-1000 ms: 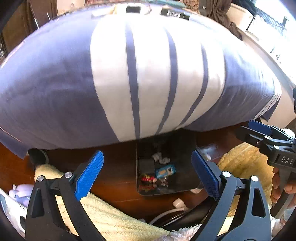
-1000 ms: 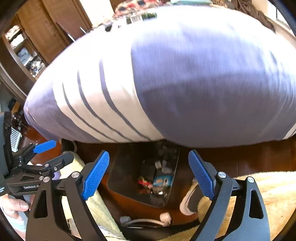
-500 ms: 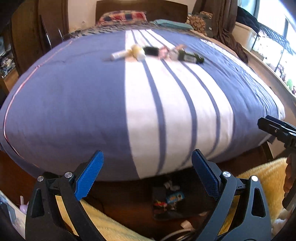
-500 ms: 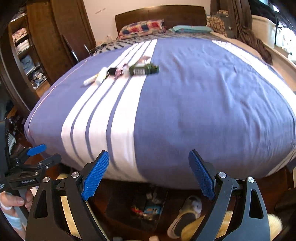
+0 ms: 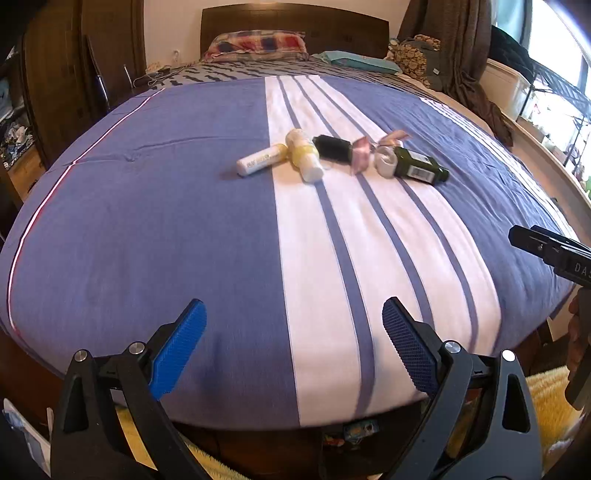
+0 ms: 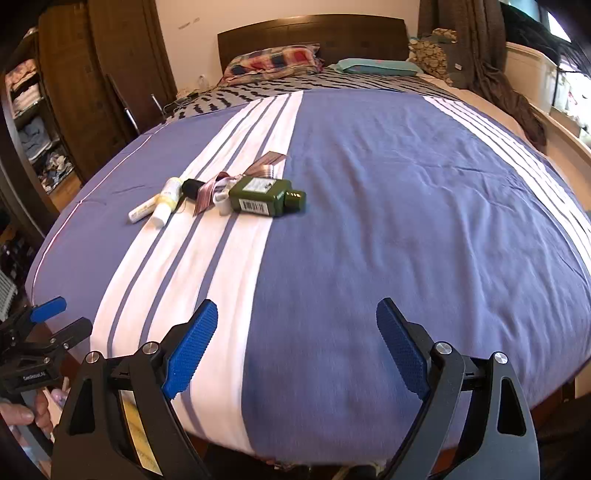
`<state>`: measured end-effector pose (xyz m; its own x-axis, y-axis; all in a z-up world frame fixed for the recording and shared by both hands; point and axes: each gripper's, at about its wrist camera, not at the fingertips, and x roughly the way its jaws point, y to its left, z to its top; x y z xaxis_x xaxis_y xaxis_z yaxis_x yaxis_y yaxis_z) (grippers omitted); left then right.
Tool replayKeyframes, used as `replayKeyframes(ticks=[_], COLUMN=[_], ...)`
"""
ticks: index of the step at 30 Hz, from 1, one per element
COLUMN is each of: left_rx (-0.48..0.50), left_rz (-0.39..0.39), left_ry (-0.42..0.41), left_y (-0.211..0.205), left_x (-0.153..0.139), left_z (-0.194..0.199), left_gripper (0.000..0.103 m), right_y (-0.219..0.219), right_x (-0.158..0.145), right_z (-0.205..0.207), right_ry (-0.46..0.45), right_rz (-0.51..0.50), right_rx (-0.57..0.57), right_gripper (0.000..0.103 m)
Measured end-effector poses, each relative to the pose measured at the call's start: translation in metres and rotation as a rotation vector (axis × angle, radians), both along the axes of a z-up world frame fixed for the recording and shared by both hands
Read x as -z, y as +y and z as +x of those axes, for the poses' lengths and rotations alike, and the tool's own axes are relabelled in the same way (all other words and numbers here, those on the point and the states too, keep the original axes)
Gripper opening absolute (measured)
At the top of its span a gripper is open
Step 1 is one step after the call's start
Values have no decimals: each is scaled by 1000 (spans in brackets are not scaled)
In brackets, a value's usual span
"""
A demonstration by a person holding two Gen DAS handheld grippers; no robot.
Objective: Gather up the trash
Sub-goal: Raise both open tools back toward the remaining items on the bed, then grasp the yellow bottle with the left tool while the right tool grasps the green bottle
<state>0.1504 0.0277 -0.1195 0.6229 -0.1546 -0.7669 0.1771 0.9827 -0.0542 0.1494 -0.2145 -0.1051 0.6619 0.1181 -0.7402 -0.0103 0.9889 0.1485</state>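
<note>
A cluster of trash lies mid-bed on the blue and white striped cover [image 5: 147, 229]: a white tube [image 5: 261, 160], a yellow and white bottle [image 5: 303, 155], a black item [image 5: 332, 147], a pink wrapper [image 5: 360, 153], a white cap [image 5: 385, 161] and a dark green bottle [image 5: 419, 166] [image 6: 264, 199]. My left gripper [image 5: 293, 341] hovers open over the bed's near edge, far short of the cluster. In the right wrist view my right gripper [image 6: 295, 338] is likewise open and empty above the near edge.
Pillows [image 5: 258, 44] and a headboard [image 5: 295, 18] stand at the far end. A dark wardrobe [image 6: 85, 74] is on the left, a window ledge [image 5: 546, 155] on the right. A yellow rug [image 5: 546, 398] lies below the bed's foot.
Both grippers rose from floor level, where a black tray of scraps lay under the bed. The bed top with its trash cluster has come into view. Jaws stayed open.
</note>
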Motion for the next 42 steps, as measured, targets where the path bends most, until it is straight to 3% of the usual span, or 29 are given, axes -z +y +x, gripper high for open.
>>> replayKeyframes(ticks=[5, 10, 17, 25, 26, 30, 36, 42], left_rx=[5, 10, 4, -3, -5, -4, 26, 9], left_rz=[19, 13, 6, -10, -10, -10, 5, -3], left_ry=[7, 22, 40, 95, 97, 98, 94, 107], left_y=[-10, -21, -32, -32, -31, -30, -35, -36], left_x=[1, 4, 4, 17, 17, 19, 21, 25], left_z=[35, 74, 126, 175, 179, 191, 190, 192], left_gripper=[90, 80, 76, 60, 58, 48, 31, 31], right_y=[1, 13, 29, 42, 43, 51, 54, 45], right_x=[5, 13, 21, 35, 35, 35, 34, 33], right_z=[36, 72, 120, 157, 160, 169, 161, 140], right_ry=[11, 25, 35, 71, 73, 75, 68, 81], right_rz=[-20, -70, -153, -178, -169, -137, -112, -91], right_rx=[-3, -68, -125, -183, -193, -230, -220, -193], right_gripper=[88, 88, 87, 86, 85, 62, 53, 51])
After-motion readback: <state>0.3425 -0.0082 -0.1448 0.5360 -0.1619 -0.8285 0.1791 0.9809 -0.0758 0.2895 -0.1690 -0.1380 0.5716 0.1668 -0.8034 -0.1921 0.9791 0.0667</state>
